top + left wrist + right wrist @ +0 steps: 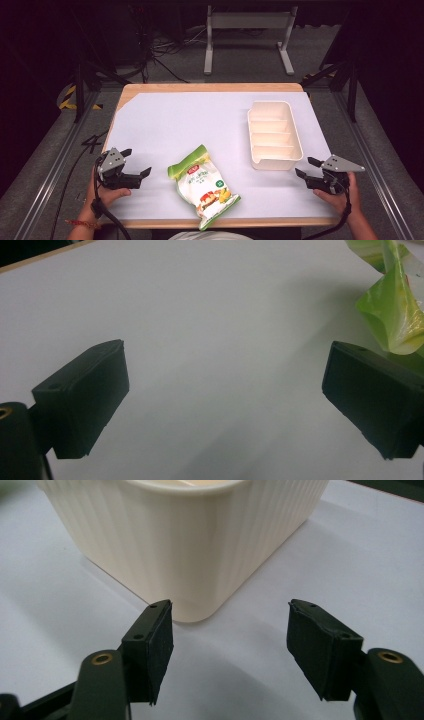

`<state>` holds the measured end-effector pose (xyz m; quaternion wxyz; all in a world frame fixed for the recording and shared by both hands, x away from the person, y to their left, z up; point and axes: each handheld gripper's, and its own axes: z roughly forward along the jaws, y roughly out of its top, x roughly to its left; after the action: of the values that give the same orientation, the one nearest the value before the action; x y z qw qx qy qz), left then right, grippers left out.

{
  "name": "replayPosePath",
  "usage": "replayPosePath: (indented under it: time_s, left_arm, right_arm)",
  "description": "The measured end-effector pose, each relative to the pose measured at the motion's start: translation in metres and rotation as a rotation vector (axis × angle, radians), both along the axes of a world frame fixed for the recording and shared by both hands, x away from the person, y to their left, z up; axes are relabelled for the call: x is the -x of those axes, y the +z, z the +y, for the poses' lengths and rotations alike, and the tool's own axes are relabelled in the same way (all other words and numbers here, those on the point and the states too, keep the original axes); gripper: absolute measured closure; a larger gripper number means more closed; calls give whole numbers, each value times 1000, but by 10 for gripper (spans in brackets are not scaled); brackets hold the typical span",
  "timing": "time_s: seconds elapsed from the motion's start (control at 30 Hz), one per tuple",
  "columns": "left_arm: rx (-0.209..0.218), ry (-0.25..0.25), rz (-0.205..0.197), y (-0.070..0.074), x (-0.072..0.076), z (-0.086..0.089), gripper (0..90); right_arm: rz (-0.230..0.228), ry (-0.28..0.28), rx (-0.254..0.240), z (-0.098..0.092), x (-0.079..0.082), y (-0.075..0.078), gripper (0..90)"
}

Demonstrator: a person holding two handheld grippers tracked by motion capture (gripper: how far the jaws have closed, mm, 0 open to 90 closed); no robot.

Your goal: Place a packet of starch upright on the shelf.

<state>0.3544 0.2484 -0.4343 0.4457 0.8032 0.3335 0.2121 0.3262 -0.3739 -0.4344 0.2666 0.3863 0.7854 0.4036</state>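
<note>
1. snack bag (204, 186): a green and white printed packet lying flat on the white table cover (190, 120), near the front edge, about midway between the two grippers and touching neither. its length runs on a diagonal from upper left to lower right in the high view.
2. in the left gripper view, a crinkled green corner of the snack bag (395, 315) shows at the upper right, just behind the right-hand jaw; contact there cannot be told.
3. left gripper (134, 162): held in the person's left hand (102, 192) at the front left of the table, aimed toward the bag. the jaws stand wide apart with bare cover between them; nothing is held.
4. right gripper (306, 168): held in the person's right hand (340, 197) at the front right of the table. the jaws are spread, nothing between the pads.
5. cream tray (274, 161): a ribbed, rectangular container with cross dividers forming several compartments, standing on the right half of the table, well apart from the bag. in the right gripper view, its rounded near corner (200, 580) sits just beyond the jaw tips, not touched.
6. wooden table edge (200, 87): visible along the far side, beyond the white cover.
</note>
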Motion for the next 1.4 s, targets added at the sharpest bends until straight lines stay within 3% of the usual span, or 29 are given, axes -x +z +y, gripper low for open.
replayPosePath:
  time_s: [0.17,0.37,0.53,0.77,0.8,0.83,0.97,1.0,1.1,1.3,1.4]
  left_arm:
    - [-16,-43,29,-4,-2,-12,71]
    - [-26,-137,89,-3,-9,-26,102]
    - [-54,-198,104,4,-14,-42,101]
    - [-38,-284,142,16,-24,-62,101]
    - [-52,-299,151,17,-26,-66,100]
    - [-64,-306,158,18,-29,-70,96]
    - [-44,-335,201,16,-38,-79,92]
    - [-67,-357,217,15,-43,-88,90]
    - [-69,-379,240,15,-49,-100,91]
    - [-95,-416,303,7,-56,-114,120]
    - [-96,-436,309,7,-55,-117,138]
  right_arm:
    - [-4,1,4,0,2,1,346]
    - [-3,10,18,3,2,1,345]
    - [3,9,8,3,2,1,344]
    - [9,17,15,4,1,0,343]
    - [9,18,15,4,1,0,342]
    - [9,19,17,4,1,0,341]
    - [12,19,17,4,1,0,341]
    - [17,21,23,5,1,-1,338]
    - [21,23,24,5,0,-1,338]
    - [26,24,23,5,0,-2,333]
    - [27,30,29,5,0,-2,332]
